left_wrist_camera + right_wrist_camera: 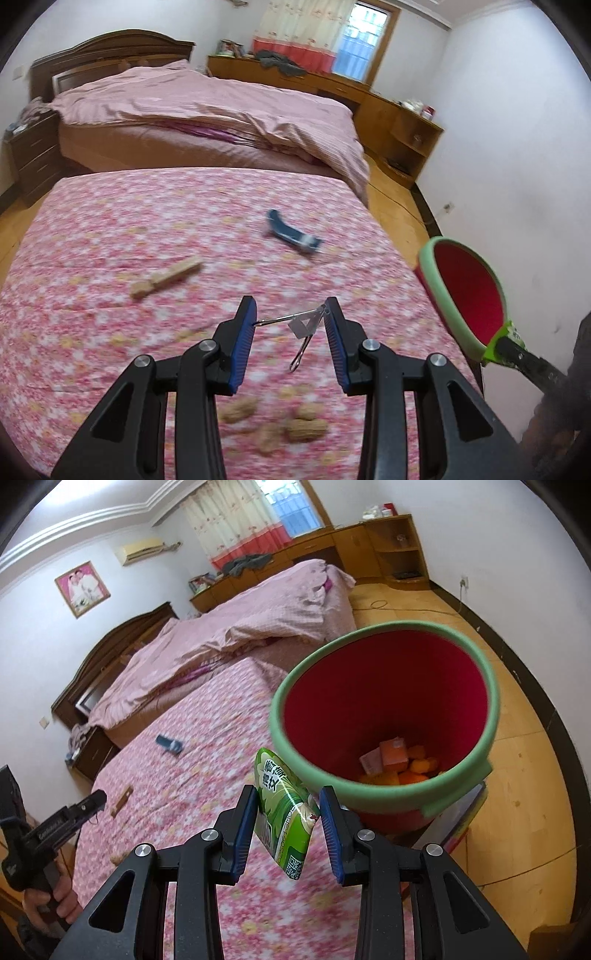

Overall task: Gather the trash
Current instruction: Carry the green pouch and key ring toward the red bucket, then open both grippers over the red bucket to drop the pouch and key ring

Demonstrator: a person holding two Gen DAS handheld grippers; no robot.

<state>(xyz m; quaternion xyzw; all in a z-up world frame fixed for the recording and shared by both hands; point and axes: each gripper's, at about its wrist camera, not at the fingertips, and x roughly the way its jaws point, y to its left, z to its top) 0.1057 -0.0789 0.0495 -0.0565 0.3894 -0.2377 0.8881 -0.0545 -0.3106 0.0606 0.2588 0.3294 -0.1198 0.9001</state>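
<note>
My left gripper (290, 320) is shut on a clear binder clip (304, 325), its wire handles spanning the pads, held above the pink floral table cover (110, 240). Peanut shells (291, 424) lie below the fingers, a wooden clothespin (164, 277) to the left, a blue wrapper (293, 232) further back. My right gripper (288, 812) is shut on a green snack packet (286, 812), just left of the rim of the red bin with a green rim (384, 716). The bin holds orange peels and a small carton (395, 758). It also shows in the left wrist view (465, 295).
A bed with a pink quilt (207, 110) stands behind the table. A wooden cabinet (388, 110) runs along the far wall. The wooden floor (524, 738) lies right of the bin. My left gripper shows at the left edge of the right wrist view (85, 805).
</note>
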